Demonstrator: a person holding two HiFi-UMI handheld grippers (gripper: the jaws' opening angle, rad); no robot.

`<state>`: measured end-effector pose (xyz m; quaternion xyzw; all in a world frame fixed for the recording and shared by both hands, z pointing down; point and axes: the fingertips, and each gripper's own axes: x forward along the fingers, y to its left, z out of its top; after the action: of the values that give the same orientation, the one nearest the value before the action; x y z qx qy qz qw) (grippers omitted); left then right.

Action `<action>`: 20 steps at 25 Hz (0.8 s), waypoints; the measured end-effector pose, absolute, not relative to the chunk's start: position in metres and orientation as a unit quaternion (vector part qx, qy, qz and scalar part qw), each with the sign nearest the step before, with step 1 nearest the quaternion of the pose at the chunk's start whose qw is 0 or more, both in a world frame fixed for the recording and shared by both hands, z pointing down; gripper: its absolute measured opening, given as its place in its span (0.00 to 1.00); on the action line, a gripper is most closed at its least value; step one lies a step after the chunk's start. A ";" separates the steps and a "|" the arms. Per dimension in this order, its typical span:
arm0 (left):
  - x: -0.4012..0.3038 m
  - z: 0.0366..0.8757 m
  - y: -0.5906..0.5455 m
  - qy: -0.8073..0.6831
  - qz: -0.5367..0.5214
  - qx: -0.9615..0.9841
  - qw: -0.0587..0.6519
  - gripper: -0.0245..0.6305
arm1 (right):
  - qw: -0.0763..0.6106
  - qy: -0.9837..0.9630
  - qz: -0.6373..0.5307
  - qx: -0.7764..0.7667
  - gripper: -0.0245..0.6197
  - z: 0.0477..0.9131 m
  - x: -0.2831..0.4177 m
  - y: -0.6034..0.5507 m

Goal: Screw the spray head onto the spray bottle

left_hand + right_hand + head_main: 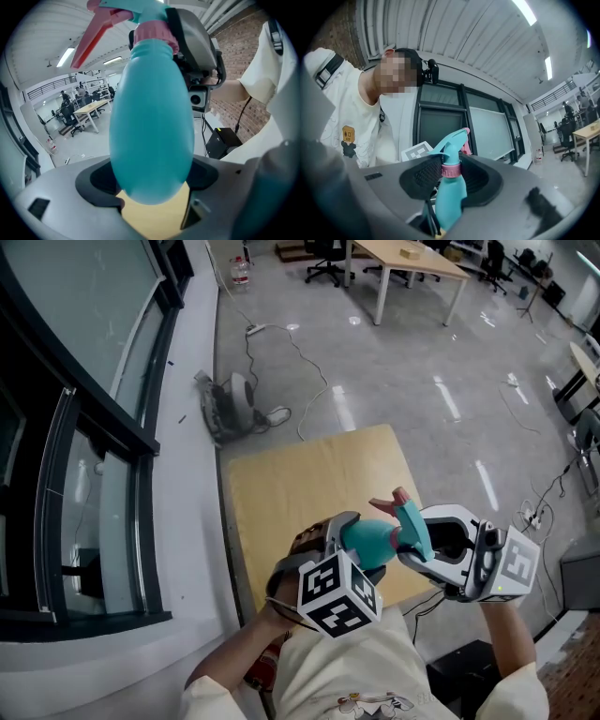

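**Bottle held in the air between two grippers, head already sitting on its neck**

From where I stood, the wooden table was partly covered at its near end by the person's arms and both tools. The bottle was nowhere on it, being held up above that near edge. The marker cube on the left gripper hid the lower half of the teal bottle in the head view. In the left gripper view the top of the spray head was cut off by the frame. I could not tell how far the head was threaded on.

The left gripper's jaws were clamped on the bottle's rounded body, one on each side, with the neck pointing away from the person. The right gripper came in from the other end, and its dark pads were closed on the pink collar just under the spray head. The pink trigger stuck out to one side.

Beyond the table lay a shiny grey floor with a light desk and office chairs well away. A white cable trailed across the floor. A grey machine of a kind I could not make out sat near the window wall. Nothing stood between the two grippers except the bottle itself.
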<state>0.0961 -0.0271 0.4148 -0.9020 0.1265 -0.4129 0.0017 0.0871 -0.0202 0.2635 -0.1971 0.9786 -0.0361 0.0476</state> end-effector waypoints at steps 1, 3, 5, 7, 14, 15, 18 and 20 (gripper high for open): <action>0.096 0.414 -0.026 0.122 -0.413 -0.903 0.002 0.68 | 0.048 0.979 -0.038 -0.193 0.24 0.264 0.088 -0.018; 0.096 0.413 -0.022 0.107 -0.412 -0.905 0.002 0.68 | 0.051 0.981 -0.042 -0.184 0.24 0.265 0.088 -0.015; 0.095 0.413 -0.018 0.090 -0.413 -0.906 0.005 0.68 | 0.055 0.981 -0.040 -0.179 0.24 0.260 0.086 -0.016; 0.096 0.414 -0.015 0.078 -0.416 -0.906 0.010 0.68 | 0.057 0.982 -0.029 -0.175 0.24 0.244 0.077 -0.021; 0.104 0.405 -0.010 0.059 -0.402 -0.914 0.002 0.68 | 0.049 0.986 -0.037 -0.152 0.24 0.260 0.082 -0.008; 0.104 0.404 -0.008 0.052 -0.401 -0.915 0.001 0.68 | 0.050 0.987 -0.037 -0.147 0.24 0.260 0.082 -0.007; 0.102 0.406 -0.002 0.030 -0.402 -0.915 0.004 0.68 | 0.040 0.992 -0.034 -0.117 0.24 0.263 0.081 -0.003; 0.101 0.408 -0.003 0.036 -0.404 -0.914 0.008 0.68 | 0.036 0.994 -0.029 -0.102 0.24 0.266 0.080 -0.002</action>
<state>0.1012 -0.0032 0.4077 -0.9140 0.0364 -0.4041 0.0076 0.0803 -0.0019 0.2656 -0.1025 0.9937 -0.0291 0.0359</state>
